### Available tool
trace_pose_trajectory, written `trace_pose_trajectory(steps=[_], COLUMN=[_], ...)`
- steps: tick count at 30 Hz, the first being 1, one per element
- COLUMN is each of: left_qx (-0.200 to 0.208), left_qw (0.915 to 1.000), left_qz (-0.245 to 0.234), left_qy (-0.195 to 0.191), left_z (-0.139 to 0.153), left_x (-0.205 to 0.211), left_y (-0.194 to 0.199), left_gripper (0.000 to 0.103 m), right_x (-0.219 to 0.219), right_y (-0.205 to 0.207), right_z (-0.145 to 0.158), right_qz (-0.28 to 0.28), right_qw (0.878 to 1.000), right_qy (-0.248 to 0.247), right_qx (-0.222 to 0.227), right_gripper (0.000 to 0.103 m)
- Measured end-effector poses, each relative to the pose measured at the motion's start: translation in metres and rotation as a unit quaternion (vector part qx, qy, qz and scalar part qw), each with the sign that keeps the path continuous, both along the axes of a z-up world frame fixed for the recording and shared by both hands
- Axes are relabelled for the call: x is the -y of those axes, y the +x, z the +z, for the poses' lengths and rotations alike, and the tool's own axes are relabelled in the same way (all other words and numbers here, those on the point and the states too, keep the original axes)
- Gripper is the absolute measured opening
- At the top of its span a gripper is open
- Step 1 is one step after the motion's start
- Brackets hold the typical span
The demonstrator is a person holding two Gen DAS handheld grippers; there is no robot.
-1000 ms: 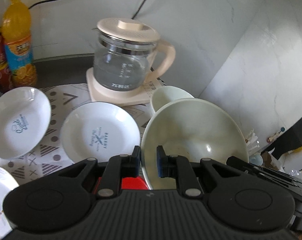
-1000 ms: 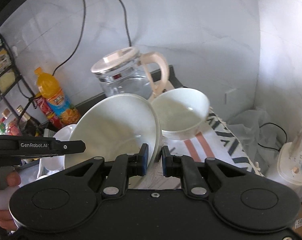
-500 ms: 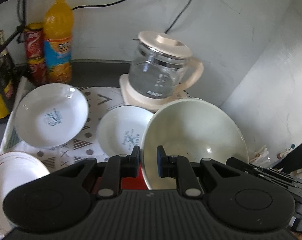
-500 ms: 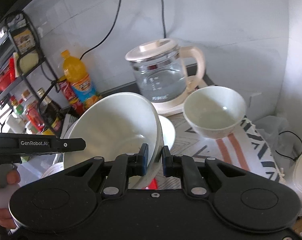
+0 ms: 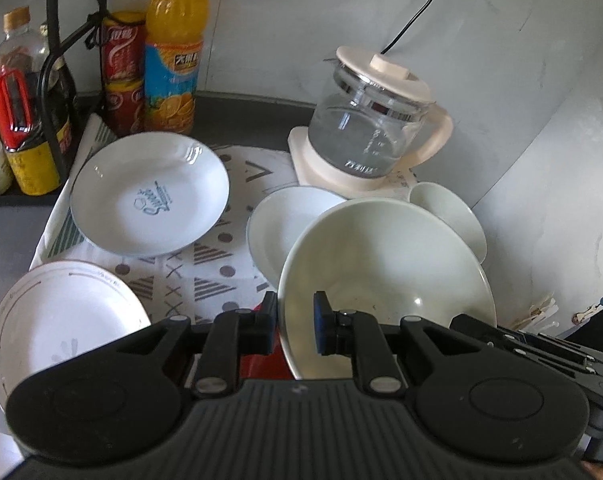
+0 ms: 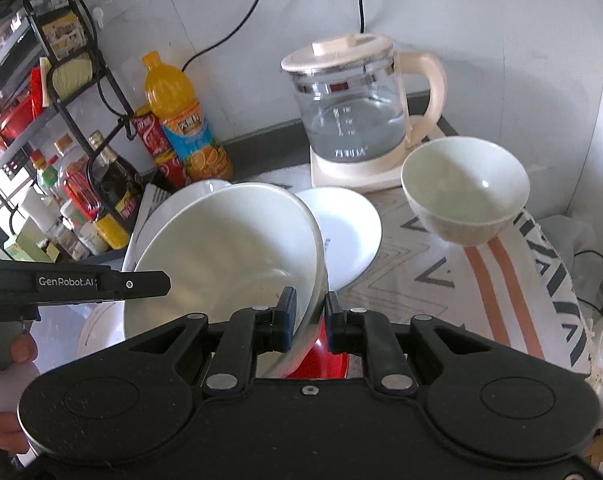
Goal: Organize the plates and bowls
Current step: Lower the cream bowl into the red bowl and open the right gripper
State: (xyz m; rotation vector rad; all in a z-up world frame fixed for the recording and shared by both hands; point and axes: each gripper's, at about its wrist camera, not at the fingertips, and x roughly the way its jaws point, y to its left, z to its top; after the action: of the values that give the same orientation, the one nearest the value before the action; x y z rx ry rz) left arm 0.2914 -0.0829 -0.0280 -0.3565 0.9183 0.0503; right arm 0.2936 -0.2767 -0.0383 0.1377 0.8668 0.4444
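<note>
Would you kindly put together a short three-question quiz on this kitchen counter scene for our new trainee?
1. True or false: both tools grip the rim of the same large bowl.
2. Multiple choice: what stands directly beside the orange juice bottle? A. red cans B. a toaster C. a kettle
3. Fill in: the plate with blue script lies on a patterned ____.

Key:
1. True. The left tool and the right tool each pinch the big bowl's rim, on opposite sides.
2. A. The red cans stand next to it; the glass kettle is further along the wall.
3. Cloth.
</note>
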Motion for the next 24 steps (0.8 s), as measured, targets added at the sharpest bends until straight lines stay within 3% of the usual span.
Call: trace_pose_trajectory(steps=[15, 24], left_qx=[-0.060, -0.077], left_qw=[0.9980, 0.9967], left_qz=[0.005, 0.012], left_qy=[-0.018, -0.025], left_z=[-0.036, -0.050], left_x=[0.001, 0.000], left_y=[-0.011, -0.009], left_gripper=[0.017, 0.017], right_x=[-0.006, -0.012], right_y=[-0.005, -0.001], right_z=[-0.028, -0.040], right_qz=[0.019, 0.030], right_qw=[0.998, 0.996], right_qy=[-0.034, -0.053], right_qx=[-0.048, -0.064], right_gripper=[0.017, 0.017])
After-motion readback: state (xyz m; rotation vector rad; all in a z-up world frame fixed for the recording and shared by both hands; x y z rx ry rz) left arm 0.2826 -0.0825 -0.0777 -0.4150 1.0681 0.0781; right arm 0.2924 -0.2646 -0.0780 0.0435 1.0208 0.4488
